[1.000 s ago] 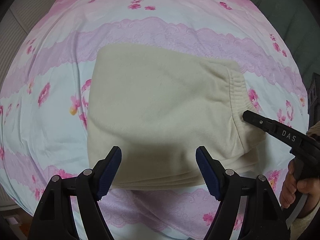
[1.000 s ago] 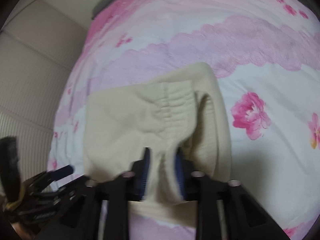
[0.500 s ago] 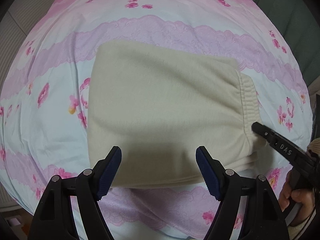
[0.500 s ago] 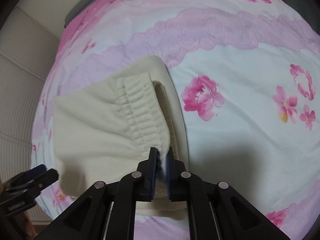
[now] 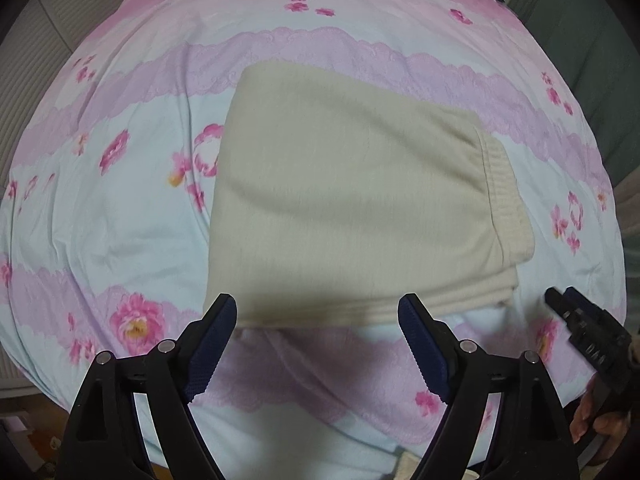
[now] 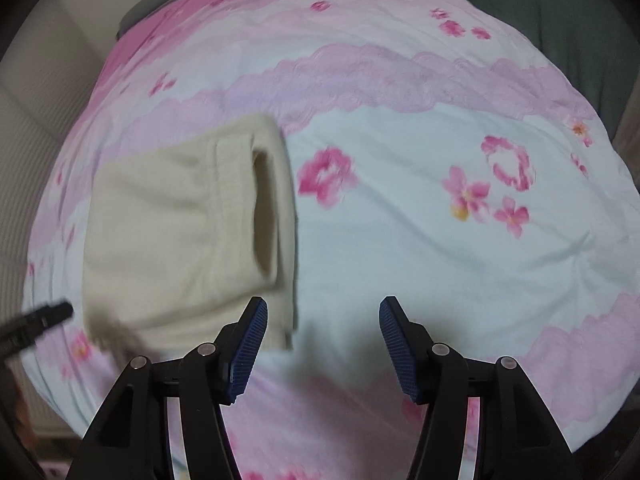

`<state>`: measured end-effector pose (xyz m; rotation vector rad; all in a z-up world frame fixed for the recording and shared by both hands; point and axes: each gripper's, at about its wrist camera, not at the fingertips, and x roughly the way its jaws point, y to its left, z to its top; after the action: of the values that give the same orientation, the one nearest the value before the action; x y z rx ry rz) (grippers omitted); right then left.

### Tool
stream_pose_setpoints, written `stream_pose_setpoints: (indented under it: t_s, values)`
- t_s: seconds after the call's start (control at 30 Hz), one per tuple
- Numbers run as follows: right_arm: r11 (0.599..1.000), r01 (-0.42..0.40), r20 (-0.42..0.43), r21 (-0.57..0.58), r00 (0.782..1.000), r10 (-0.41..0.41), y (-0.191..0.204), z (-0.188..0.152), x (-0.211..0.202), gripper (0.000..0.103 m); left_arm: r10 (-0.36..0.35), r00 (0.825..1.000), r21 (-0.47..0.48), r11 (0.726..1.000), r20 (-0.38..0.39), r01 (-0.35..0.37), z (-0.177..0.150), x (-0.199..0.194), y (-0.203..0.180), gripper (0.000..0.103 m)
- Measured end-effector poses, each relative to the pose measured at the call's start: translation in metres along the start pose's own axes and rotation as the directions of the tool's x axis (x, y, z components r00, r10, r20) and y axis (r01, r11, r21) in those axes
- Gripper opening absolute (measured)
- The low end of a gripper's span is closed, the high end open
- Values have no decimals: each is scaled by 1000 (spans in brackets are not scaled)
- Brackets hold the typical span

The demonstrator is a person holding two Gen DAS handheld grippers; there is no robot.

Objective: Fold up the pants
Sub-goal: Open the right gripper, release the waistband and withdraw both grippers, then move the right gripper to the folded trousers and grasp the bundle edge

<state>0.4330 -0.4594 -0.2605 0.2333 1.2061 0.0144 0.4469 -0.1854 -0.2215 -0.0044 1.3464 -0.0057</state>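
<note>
The cream pants point(image 5: 352, 200) lie folded in a flat stack on the flowered bedspread point(image 5: 120, 220), waistband at their right end. My left gripper point(image 5: 318, 318) hovers over the stack's near edge, its jaws opening, with nothing between them. In the right wrist view the pants point(image 6: 176, 224) lie to the left, the waistband opening point(image 6: 264, 208) facing right. My right gripper point(image 6: 323, 320) stands off the pants' near right corner over bare bedspread, jaws opening and empty. The right gripper's tip point(image 5: 568, 308) shows at the lower right of the left wrist view, clear of the cloth.
The bed's near edge runs below both grippers. A pale ribbed wall or panel point(image 6: 36, 128) stands left of the bed and a dark green surface point(image 6: 560, 20) at its far right. A hand point(image 5: 596, 420) holds the right gripper's handle.
My right gripper let go of the waistband corner, opened and drew back to the right and toward the near edge. The waistband dropped flat onto the stack. My left gripper pulled back slightly.
</note>
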Motion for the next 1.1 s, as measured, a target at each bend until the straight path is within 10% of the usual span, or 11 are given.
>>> stream_pose_setpoints:
  t_s: [0.53,1.1]
  values:
    - [985,-23,-76,-172,997,10,30,-34,66,58,2,999,77,997,-35,1,-23,13,-35,84]
    - [979,38,77,-202,997,-23,5,-27,40,59,-5,999,57,998,-41,7,-31,12,-37,84]
